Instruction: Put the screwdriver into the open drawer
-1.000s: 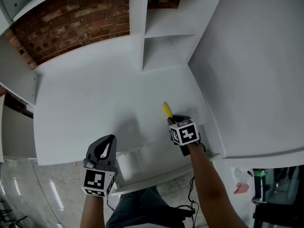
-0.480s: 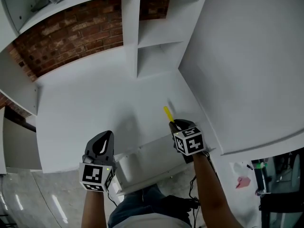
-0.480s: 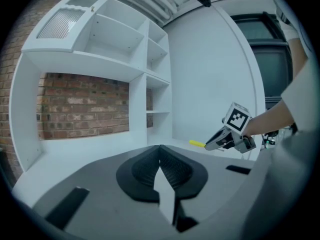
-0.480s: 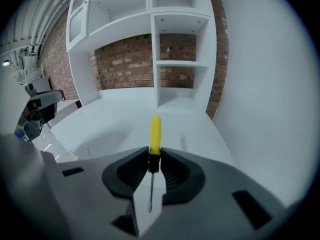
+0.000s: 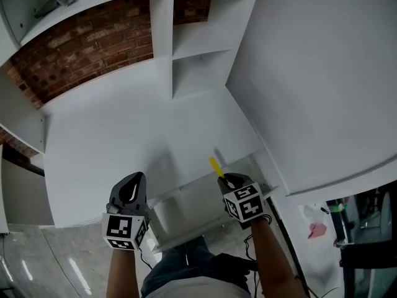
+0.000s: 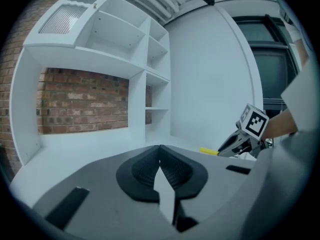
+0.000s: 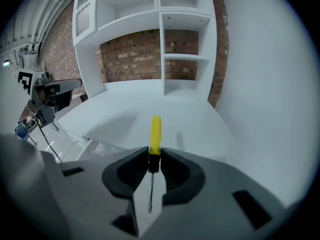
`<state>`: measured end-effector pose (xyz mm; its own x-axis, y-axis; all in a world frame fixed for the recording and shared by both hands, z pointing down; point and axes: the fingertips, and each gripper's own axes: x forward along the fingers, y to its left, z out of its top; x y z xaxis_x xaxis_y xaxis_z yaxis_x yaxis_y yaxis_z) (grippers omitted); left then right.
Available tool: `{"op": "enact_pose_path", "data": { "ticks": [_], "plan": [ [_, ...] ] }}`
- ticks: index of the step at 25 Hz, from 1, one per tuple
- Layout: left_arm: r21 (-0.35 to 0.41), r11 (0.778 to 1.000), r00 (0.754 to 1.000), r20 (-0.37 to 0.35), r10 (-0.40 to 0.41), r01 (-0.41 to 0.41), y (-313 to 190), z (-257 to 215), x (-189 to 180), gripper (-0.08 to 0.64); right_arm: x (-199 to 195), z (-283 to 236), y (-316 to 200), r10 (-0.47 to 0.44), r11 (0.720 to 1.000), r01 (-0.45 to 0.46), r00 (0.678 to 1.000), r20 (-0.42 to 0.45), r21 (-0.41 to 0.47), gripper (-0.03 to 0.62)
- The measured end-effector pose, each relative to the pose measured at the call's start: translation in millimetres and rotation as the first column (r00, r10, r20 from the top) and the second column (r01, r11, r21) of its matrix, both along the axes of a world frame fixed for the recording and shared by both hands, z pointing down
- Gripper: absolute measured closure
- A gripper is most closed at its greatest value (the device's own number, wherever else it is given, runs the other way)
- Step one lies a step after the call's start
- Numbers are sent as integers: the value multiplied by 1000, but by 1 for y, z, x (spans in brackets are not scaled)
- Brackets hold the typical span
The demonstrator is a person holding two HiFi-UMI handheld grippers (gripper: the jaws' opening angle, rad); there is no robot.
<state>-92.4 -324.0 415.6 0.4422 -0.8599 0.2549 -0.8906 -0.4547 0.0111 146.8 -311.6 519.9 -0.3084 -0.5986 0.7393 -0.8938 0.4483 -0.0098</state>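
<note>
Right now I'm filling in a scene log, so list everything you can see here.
screwdriver: 1, yellow handle, clamped in the right gripper, handle pointing forward
drawer: 1, white, open below the desk's front
desk: 1, white, centre
shelf unit: 1, white, behind the desk
brick wall: 1, red-brown, behind the shelves
left gripper: 1, grey, shut, empty, left of the drawer
right gripper: 1, grey, over the drawer
forearms: 2, bottom

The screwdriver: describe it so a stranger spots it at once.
Start at the white desk below the brick wall, then find the open drawer at its front edge. At the drawer's right end the right gripper clamps the screwdriver; its yellow handle is the only yellow thing there.
</note>
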Motion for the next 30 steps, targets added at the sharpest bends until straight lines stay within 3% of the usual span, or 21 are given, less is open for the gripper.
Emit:
{"op": "enact_pose_path", "data": {
  "ticks": [6, 15, 24, 30],
  "plan": [
    [-36, 999, 1000, 5, -6, 6, 8, 17, 0, 546, 1, 32, 35, 5, 996, -4, 1000, 7, -92, 509],
    [-97, 995, 999, 33, 1, 2, 28, 41, 1, 546, -9, 100, 56, -8, 961, 13, 1000, 20, -277, 509],
    [-144, 985, 995, 26, -96, 98, 49, 51, -17, 546, -16, 164, 44, -65, 895, 48, 998, -24, -443, 509],
    [-155, 980, 992, 49, -118, 124, 62, 54, -19, 546, -13, 195, 36, -91, 866, 33, 992, -91, -498, 508]
  ]
}}
